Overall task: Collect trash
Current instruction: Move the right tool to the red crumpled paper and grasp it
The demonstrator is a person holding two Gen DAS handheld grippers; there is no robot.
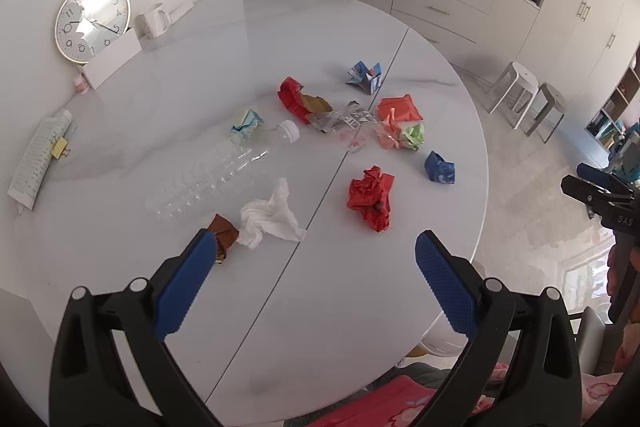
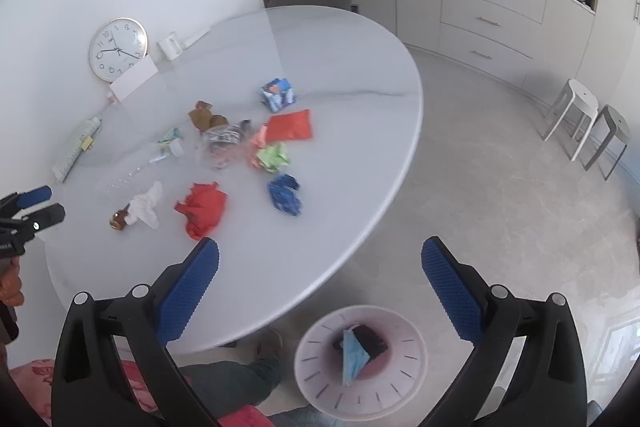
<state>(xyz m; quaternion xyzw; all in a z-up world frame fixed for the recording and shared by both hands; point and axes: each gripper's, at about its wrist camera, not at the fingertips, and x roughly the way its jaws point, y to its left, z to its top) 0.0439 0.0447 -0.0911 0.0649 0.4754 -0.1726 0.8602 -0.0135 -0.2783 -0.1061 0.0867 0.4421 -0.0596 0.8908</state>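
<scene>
Both my left gripper (image 1: pixel 312 259) and right gripper (image 2: pixel 320 267) stand wide and empty. The trash bin (image 2: pixel 320 379) already holds wrappers; I judge I'm between pickups. Nearest it on the table (image 2: pixel 340 67) lies the red crumpled wrapper (image 2: pixel 202 209): reach, descend, pinch.

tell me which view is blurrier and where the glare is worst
Right wrist view: motion-smeared, the red crumpled wrapper and clear bottle soft. Left wrist view: sharper, but glare washes out part of the clock face and sheens the table. Both: fisheye bending with dark corners.
</scene>
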